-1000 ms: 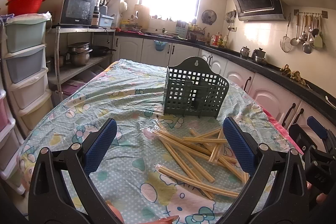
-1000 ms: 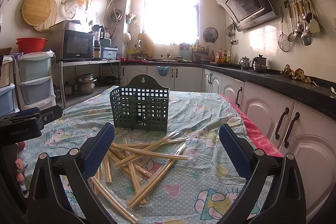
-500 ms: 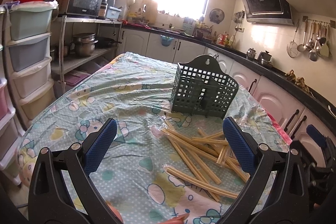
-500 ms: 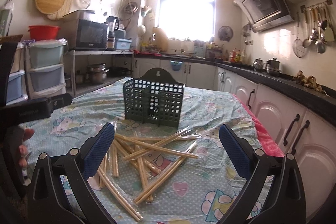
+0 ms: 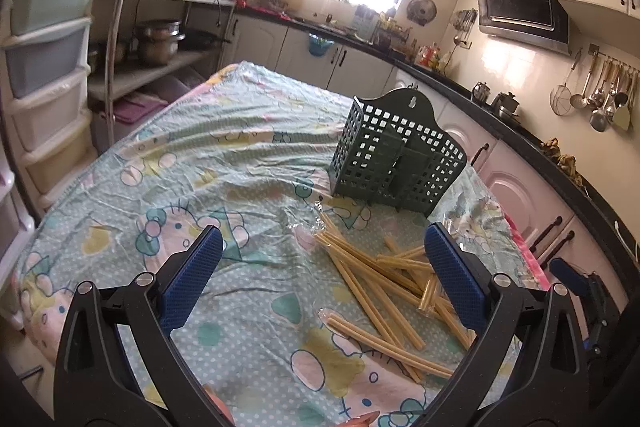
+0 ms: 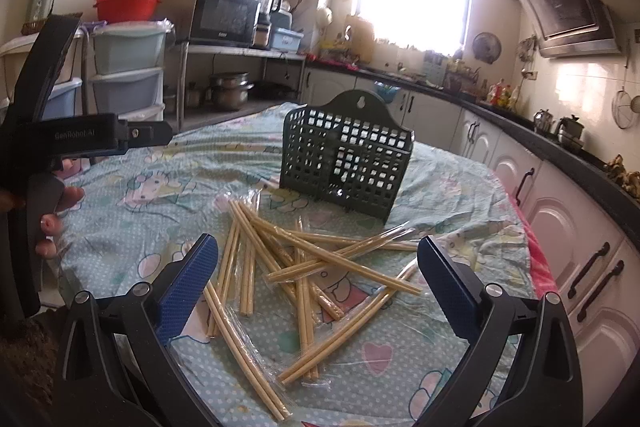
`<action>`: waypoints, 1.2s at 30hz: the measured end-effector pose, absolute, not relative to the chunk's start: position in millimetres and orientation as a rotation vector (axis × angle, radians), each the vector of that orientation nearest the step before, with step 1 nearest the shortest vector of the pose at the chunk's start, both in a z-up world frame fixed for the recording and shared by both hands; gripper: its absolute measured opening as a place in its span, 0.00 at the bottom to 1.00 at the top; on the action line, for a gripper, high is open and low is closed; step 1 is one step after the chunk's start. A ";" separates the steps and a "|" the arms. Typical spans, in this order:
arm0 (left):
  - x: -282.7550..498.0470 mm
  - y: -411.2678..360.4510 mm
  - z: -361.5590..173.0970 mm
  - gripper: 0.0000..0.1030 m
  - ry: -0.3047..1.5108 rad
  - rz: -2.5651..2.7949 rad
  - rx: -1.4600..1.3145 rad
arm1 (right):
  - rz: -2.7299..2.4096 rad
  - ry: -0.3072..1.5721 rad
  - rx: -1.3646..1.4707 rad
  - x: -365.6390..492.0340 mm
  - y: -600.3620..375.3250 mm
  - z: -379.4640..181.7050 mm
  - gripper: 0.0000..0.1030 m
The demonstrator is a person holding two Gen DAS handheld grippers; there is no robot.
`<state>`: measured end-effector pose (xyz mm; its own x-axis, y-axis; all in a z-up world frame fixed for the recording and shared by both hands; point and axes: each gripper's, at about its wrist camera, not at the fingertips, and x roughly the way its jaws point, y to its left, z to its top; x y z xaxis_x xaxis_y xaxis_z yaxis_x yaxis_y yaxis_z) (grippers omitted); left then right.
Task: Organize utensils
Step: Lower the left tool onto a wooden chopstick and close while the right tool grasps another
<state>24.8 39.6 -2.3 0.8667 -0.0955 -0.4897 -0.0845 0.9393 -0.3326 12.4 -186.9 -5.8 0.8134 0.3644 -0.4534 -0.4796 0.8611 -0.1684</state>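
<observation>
Several pairs of wooden chopsticks in clear wrappers (image 6: 304,263) lie scattered on the table; they also show in the left wrist view (image 5: 384,279). A dark green slotted utensil holder (image 6: 344,163) stands upright just behind them, also in the left wrist view (image 5: 396,163). My left gripper (image 5: 324,279) is open and empty, above the table to the left of the pile. My right gripper (image 6: 318,287) is open and empty, hovering over the near side of the pile.
The table carries a light blue cartoon-print cloth (image 5: 208,163) under clear plastic. Stacked plastic drawers (image 5: 44,67) and a metal shelf with pots (image 5: 160,39) stand at left. White cabinets (image 6: 568,227) and a dark counter run along the right.
Both grippers have tilted down and moved closer over the table, so the chopsticks and holder sit nearer and higher in view. Both stay open and empty.
</observation>
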 end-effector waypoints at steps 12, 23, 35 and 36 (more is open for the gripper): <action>62.1 53.8 -21.3 0.91 0.695 -0.066 -0.423 | 0.528 0.474 -0.412 48.6 -165.5 -11.6 0.94; 98.1 54.9 -35.8 0.73 0.845 -0.121 -0.440 | 0.615 0.590 -0.546 81.8 -137.2 -36.6 0.75; 126.2 58.4 -63.7 0.54 0.954 -0.202 -0.557 | 0.645 0.643 -0.688 111.3 -116.2 -58.4 0.50; 128.3 58.6 -64.1 0.53 0.952 -0.210 -0.565 | 0.648 0.645 -0.694 112.6 -115.3 -59.2 0.49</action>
